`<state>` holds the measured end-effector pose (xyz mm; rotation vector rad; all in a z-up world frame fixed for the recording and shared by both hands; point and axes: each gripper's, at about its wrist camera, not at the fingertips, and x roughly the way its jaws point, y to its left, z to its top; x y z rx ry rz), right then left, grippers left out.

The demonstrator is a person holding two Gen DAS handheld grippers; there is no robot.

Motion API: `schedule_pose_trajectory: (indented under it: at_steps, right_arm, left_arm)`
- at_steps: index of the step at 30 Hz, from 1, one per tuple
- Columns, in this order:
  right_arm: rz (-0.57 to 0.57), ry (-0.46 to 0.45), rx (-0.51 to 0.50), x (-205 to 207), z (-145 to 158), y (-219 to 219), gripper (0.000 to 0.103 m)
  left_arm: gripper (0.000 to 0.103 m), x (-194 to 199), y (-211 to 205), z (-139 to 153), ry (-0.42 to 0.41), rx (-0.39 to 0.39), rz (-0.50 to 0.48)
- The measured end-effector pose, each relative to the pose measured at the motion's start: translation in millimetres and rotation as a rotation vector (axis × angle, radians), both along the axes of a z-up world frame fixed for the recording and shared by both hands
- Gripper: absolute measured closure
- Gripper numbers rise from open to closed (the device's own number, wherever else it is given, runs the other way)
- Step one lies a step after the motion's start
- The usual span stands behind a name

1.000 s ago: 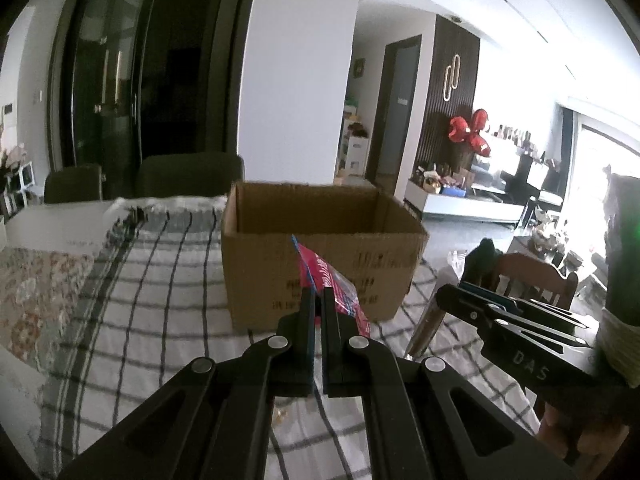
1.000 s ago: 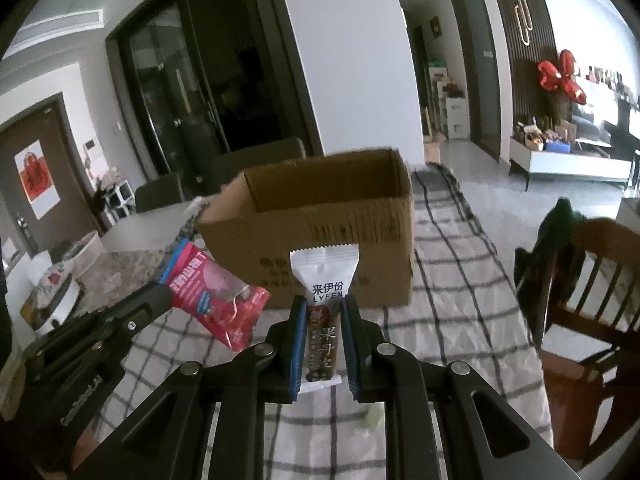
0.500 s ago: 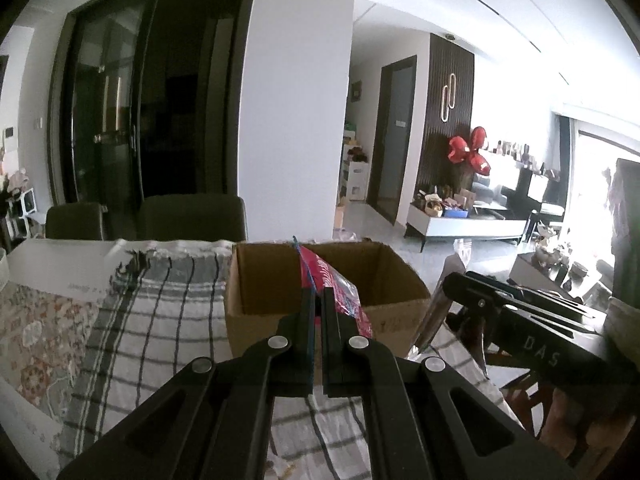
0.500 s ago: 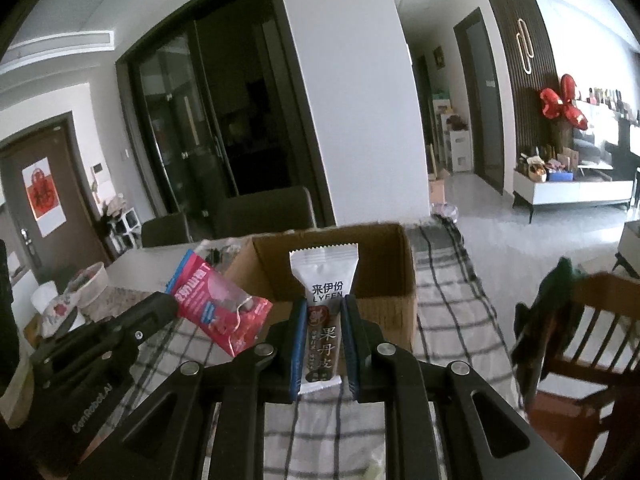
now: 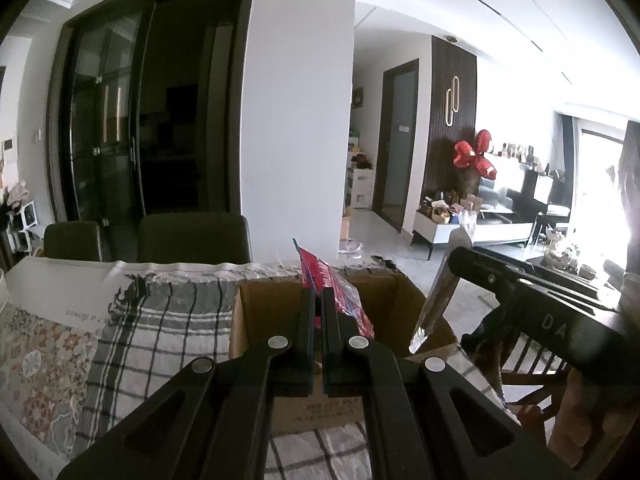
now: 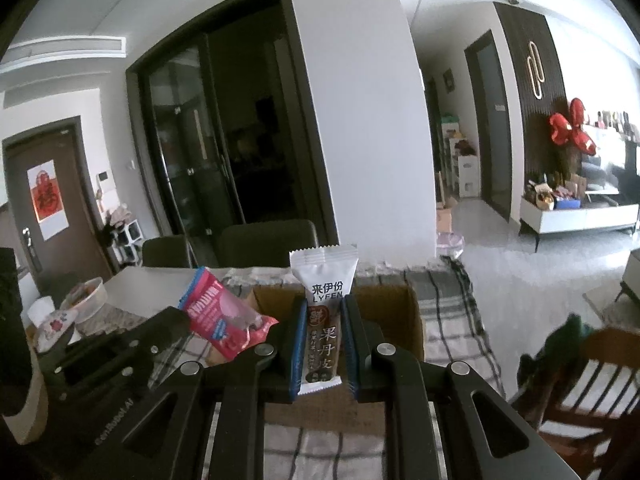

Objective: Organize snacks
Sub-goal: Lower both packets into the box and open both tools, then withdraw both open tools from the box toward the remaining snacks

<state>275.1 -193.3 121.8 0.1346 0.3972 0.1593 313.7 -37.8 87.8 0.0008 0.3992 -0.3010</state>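
Left gripper point(image 5: 318, 316) clamped nearly closed on a red snack packet point(image 5: 336, 296); packet held edge-on, long axis running forward and up, top end over the open cardboard box point(image 5: 404, 304); right gripper point(image 6: 323, 344) closed on a white-and-brown LYFEN haw-roll bar point(image 6: 323, 312), long axis upright, serrated top edge up, also above the box; box sits on a checked tablecloth point(image 5: 160, 320); both packets held clear of the box floor.
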Motion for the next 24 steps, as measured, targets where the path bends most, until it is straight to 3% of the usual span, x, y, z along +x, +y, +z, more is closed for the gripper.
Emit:
schedule_pose_trajectory:
  at_steps: [9, 10, 12, 13, 14, 15, 17, 24]
  right_arm:
    - [0.023, 0.071, -0.018, 49.5, -23.4, 2.8, 0.085]
    - [0.027, 0.082, -0.017, 53.7, -27.5, 2.1, 0.085]
    - [0.026, 0.112, -0.017, 62.2, -36.2, 0.1, 0.083]
    - [0.025, 0.133, -0.018, 66.2, -40.6, -0.5, 0.08]
    - [0.026, 0.144, -0.016, 67.5, -43.9, -1.4, 0.07]
    - [0.023, 0.148, -0.015, 67.3, -46.4, -2.8, 0.063]
    - [0.012, 0.14, -0.022, 63.2, -48.8, -4.2, 0.062]
    - [-0.014, 0.117, -0.073, 35.1, -45.2, -2.3, 0.058]
  left_arm:
    - [0.097, 40.5, -9.5, -18.6, 0.074, 0.02, -0.013]
    - [0.094, 43.7, -9.1, -20.9, 0.087, 0.013, -0.012]
    - [0.078, 48.6, -8.1, -24.3, 0.101, 0.015, -0.004]
    - [0.067, 49.6, -7.1, -25.4, 0.101, 0.018, 0.011]
    - [0.063, 49.2, -5.2, -26.1, 0.1, 0.018, 0.023]
    - [0.061, 48.4, -3.5, -26.5, 0.102, 0.017, 0.028]
    - [0.055, 45.2, 0.3, -27.7, 0.109, 0.014, 0.033]
    - [0.049, 21.4, 9.7, -28.0, 0.119, 0.041, 0.06]
